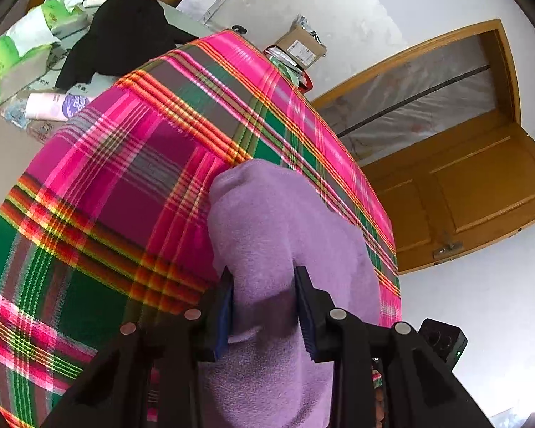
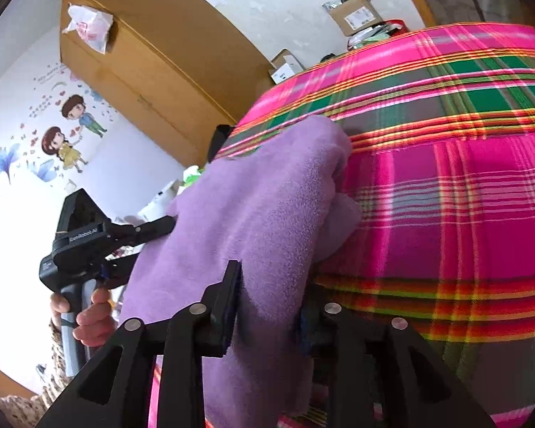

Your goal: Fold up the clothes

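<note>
A purple fleece garment [image 1: 278, 235] lies in a long folded strip on the pink and green plaid bedspread [image 1: 125, 192]. My left gripper [image 1: 264, 303] is shut on one end of it, and fabric fills the gap between the fingers. In the right wrist view the same purple garment [image 2: 253, 207] runs away from me across the plaid bedspread [image 2: 446, 185], with my right gripper [image 2: 267, 303] shut on its near end. To the left, a hand [image 2: 89, 314] holds my left gripper [image 2: 149, 242], whose fingertips are hidden in the garment's far edge.
A black garment [image 1: 125, 32], green packets [image 1: 21, 46] and a white tube [image 1: 53, 106] lie on a table beyond the bed. Cardboard boxes [image 1: 301, 48] sit by the wall, next to a wooden door [image 1: 474, 192]. A large cardboard box [image 2: 153, 57] stands at left in the right wrist view.
</note>
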Motion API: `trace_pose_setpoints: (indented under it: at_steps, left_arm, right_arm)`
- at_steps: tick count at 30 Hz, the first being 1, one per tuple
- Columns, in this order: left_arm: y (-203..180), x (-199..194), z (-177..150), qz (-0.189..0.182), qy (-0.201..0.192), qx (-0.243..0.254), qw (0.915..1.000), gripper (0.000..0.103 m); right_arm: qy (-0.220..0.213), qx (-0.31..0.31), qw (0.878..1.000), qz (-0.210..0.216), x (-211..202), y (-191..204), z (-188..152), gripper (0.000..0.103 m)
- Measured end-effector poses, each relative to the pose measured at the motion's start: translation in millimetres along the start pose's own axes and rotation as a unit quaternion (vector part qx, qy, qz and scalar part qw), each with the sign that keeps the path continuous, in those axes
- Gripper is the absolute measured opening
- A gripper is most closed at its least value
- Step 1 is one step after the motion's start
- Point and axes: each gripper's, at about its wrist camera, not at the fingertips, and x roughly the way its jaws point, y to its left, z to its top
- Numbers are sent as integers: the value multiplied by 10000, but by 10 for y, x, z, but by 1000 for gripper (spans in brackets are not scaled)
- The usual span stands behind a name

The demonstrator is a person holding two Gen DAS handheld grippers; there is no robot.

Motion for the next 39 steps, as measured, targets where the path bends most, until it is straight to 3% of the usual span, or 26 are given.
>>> trace_pose_setpoints:
  at_steps: [2, 20, 23, 28, 39]
  left_arm:
    - [72, -11, -16, -23, 23, -66, 10000, 36]
    - [93, -574, -426, 114, -141, -1, 9998, 39]
    - [69, -535, -531, 283, -21, 44, 9996, 39]
    - [101, -537, -628, 421, 7, 28, 9991, 39]
    - [-22, -632, -899, 1095, 18, 345, 9934, 39]
  right_arm:
    - [11, -59, 9999, -157, -4, 9, -16, 39]
    - [-177, 9, 9959, -884, -392, 170, -317, 43]
    - [-296, -320, 9937, -1035, -441, 323, -418, 42]
    - [-41, -503, 9902, -1303, -384, 393, -601, 42]
    - [23, -612, 9839, -1677, -548, 562, -806, 42]
